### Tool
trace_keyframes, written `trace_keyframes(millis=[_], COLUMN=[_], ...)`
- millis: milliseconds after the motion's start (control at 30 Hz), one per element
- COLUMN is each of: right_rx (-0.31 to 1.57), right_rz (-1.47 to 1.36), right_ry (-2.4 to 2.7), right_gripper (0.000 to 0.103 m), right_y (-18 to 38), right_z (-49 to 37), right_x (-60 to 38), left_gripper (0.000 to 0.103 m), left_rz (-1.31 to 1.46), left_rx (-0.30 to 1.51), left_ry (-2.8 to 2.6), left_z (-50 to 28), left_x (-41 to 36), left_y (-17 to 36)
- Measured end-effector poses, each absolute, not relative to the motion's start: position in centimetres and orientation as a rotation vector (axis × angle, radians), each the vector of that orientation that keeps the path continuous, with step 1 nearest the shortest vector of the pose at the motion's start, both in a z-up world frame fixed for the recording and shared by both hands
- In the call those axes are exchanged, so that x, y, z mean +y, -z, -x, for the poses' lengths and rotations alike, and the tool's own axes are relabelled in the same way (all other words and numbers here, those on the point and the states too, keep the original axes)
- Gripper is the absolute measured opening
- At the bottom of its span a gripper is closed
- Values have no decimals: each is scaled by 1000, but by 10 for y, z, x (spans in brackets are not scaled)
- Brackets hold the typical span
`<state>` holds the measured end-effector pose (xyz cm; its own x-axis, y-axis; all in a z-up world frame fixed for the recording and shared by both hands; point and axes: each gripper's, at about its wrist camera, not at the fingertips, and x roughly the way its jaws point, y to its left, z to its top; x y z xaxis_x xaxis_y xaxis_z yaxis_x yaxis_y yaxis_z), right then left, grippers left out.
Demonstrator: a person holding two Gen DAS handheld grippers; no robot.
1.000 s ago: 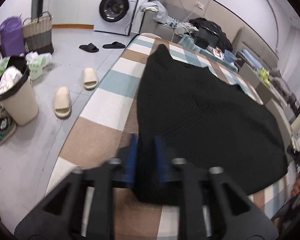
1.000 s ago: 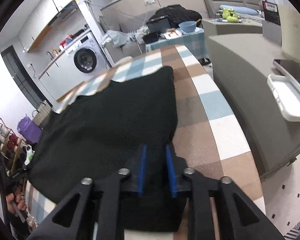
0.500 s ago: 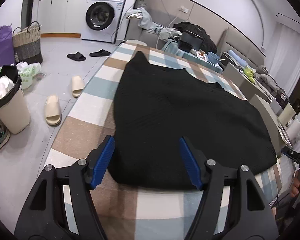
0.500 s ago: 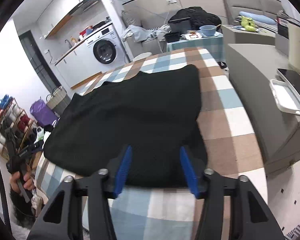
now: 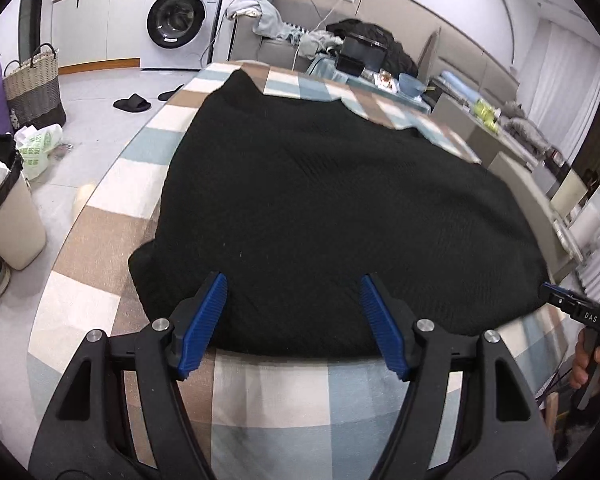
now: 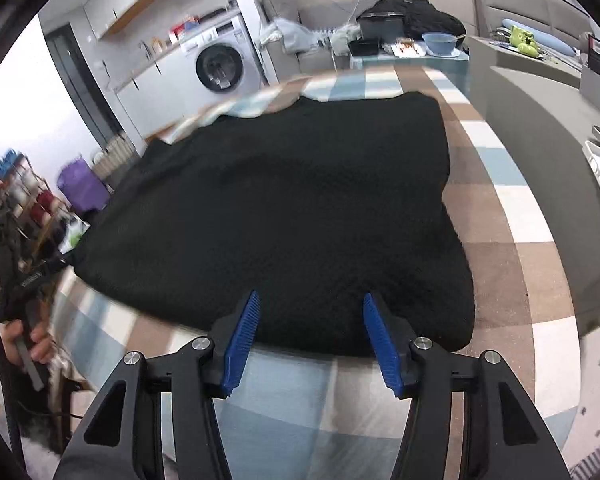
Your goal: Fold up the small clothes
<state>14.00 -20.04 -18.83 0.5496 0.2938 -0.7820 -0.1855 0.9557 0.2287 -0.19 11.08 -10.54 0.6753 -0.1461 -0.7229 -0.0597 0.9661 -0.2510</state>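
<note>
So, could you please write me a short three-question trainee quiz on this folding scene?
1. True or false: the left gripper is clamped on the black garment.
2. What does the garment lie on? A) bare floor B) checked tablecloth C) sofa
3. Fill in: the appliance against the far wall is a ___.

Key: 1 false, both it and the right gripper are open, pads clear of the cloth; 2 B; 3 washing machine.

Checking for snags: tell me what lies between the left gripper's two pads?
Only the near edge of the black garment, untouched, on the checked cloth; left wrist view.
</note>
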Motion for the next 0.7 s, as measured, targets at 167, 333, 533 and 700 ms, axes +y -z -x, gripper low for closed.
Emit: trace_keyframes(millis=[167,333,533,700], right_rx=[924,892,900,891], right_rz=[-139,-164,-166,-164], right_ry=[-259,-288,-315,-329], right_gripper=[55,57,57,57], right_y=[183,179,185,185], right_z=[-137,-142,-144,-146], right_x=[-205,-195,-185,-181], left_gripper=[67,67,67,69], left_rz=[278,349,421,464], left_rx=[836,871,918,827], left_ry=[24,-14,-50,-120], left_z=[3,15,18,1], left_x=[114,125,144,153], left_y=[109,114,124,129])
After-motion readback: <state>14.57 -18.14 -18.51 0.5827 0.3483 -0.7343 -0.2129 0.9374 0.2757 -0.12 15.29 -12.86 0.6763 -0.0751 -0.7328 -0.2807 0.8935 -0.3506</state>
